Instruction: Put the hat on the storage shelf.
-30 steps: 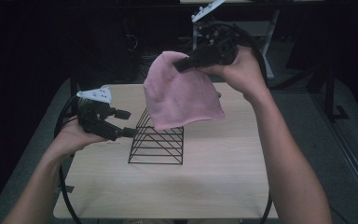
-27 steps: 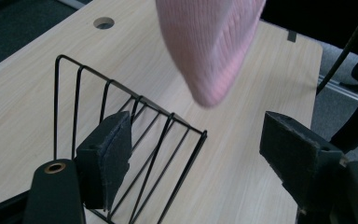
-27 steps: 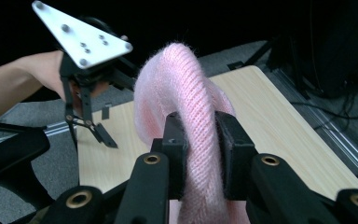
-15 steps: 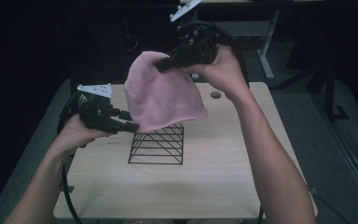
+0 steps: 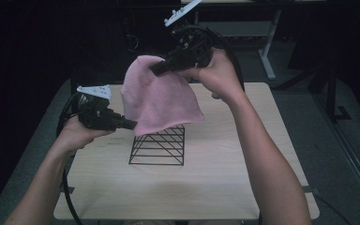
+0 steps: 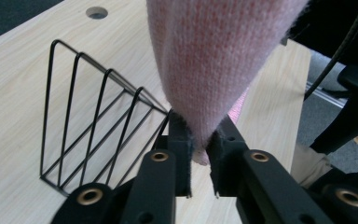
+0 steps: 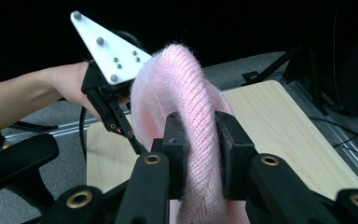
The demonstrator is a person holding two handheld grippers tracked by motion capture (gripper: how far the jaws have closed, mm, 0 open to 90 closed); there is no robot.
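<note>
1. Pink knit hat (image 5: pixel 159 101) hangs mid-air, upper centre of the high view, above the black wire rack (image 5: pixel 158 145) on the table (image 5: pixel 215 187).
2. Right tool (image 5: pixel 157 70) is clamped on the hat's top fold.
3. Left tool (image 5: pixel 131 124) pinches its lower edge, left of centre.

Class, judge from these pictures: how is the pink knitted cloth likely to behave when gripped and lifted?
The pink knitted cloth is probably floppy: it sags between the right claw and left claw. Likely light, since pinches hold it. Its fuzzy knit probably resists slipping.
</note>
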